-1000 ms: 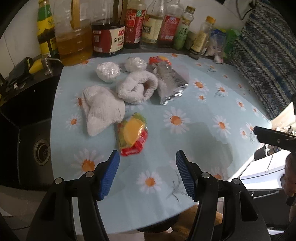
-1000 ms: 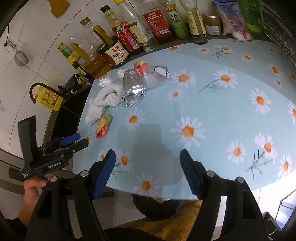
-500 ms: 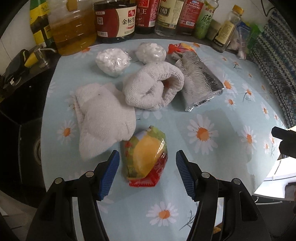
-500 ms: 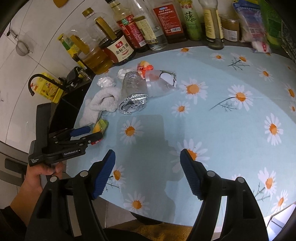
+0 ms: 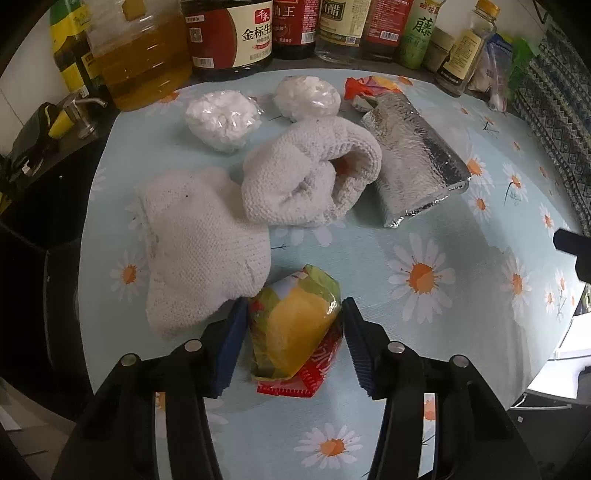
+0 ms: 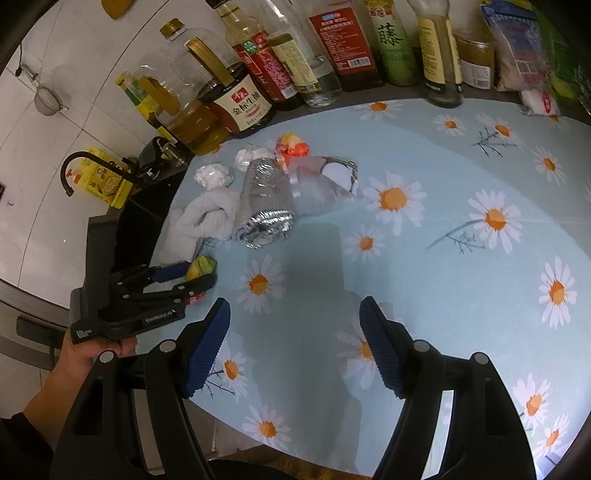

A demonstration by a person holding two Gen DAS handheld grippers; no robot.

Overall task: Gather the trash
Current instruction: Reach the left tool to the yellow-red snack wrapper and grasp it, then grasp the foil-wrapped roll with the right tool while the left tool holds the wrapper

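Note:
A yellow, green and red snack wrapper (image 5: 295, 328) lies on the daisy-print table (image 5: 443, 332) near its front left edge. My left gripper (image 5: 293, 306) points down over it, and its jaws are closing with the wrapper between them. The blue pads (image 5: 231, 343) stand right at its sides, and the wrapper does not look squeezed. The right wrist view shows that same gripper (image 6: 192, 275) astride the wrapper (image 6: 201, 266). Above bare tablecloth, my right gripper (image 6: 295, 325) hangs open with nothing in it. Farther back lie a silver foil bag (image 5: 413, 158), two crumpled white wads (image 5: 221, 118) and an orange wrapper (image 5: 369, 86).
Two white knitted cloths (image 5: 199, 240) lie just behind the wrapper, one touching it. A clear plastic piece (image 6: 321, 181) sits beside the foil bag. Oil and sauce bottles (image 5: 229, 33) line the back edge. A black sink (image 5: 29, 258) with a tap (image 6: 74, 166) lies left of the table.
My left gripper came forward and down until the snack wrapper sat between its fingers, then its jaws narrowed around it. The right gripper drifted forward over the table, still open.

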